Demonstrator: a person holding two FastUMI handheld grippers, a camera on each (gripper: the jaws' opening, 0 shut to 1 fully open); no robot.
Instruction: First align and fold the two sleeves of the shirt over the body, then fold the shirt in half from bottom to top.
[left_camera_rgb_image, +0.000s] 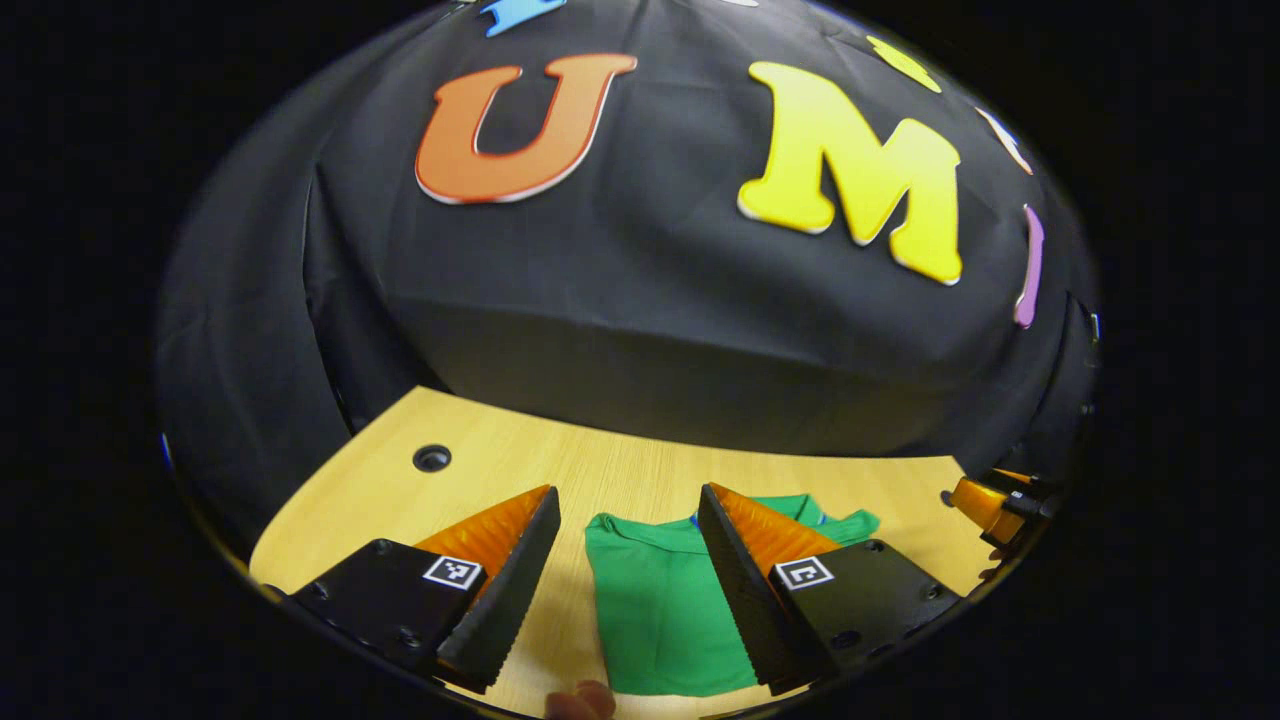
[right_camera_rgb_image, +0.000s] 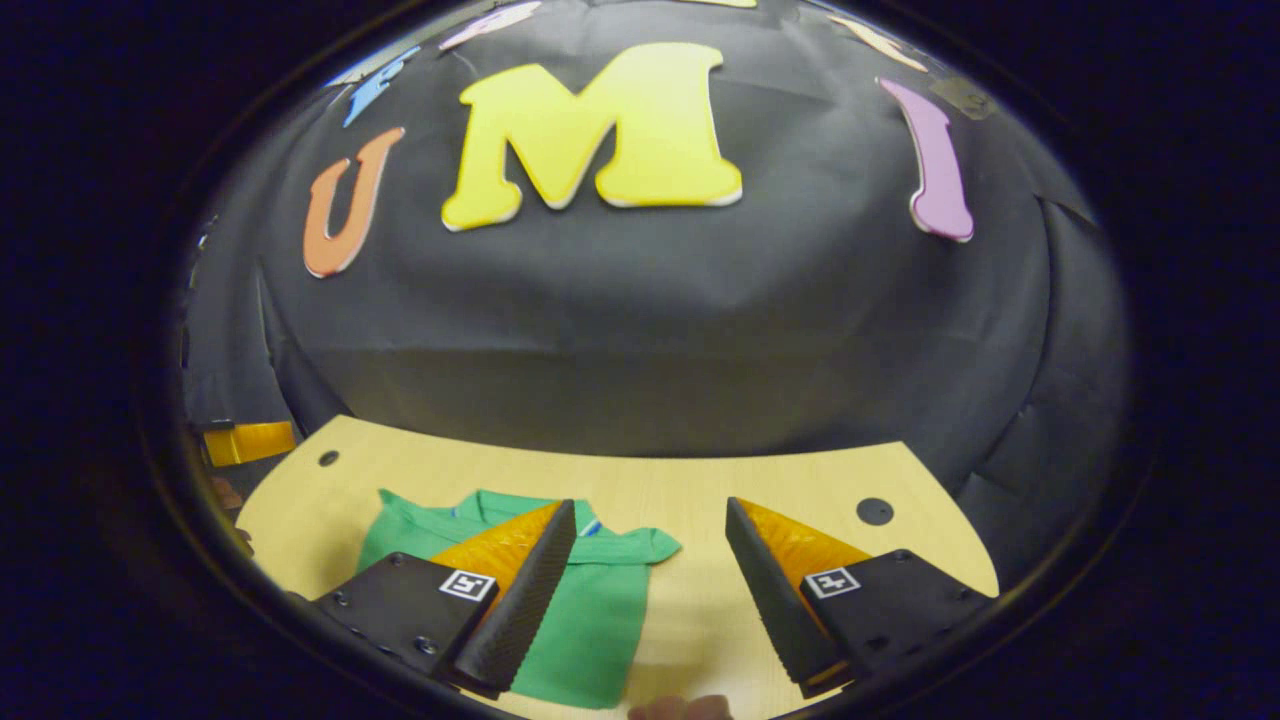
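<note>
A green shirt lies flat on the wooden table, collar toward the booth wall. In the left gripper view its body runs between my left gripper's fingers, which stand open above it and hold nothing. One short sleeve pokes out to the right past the right finger. In the right gripper view the shirt lies at lower left, partly behind the left finger, with a sleeve reaching into the gap. My right gripper is open above bare table beside the shirt.
A round hole sits in the table at far left, and another hole at far right in the right gripper view. The other gripper shows at the right edge. Fingertips of a hand peek in at the bottom.
</note>
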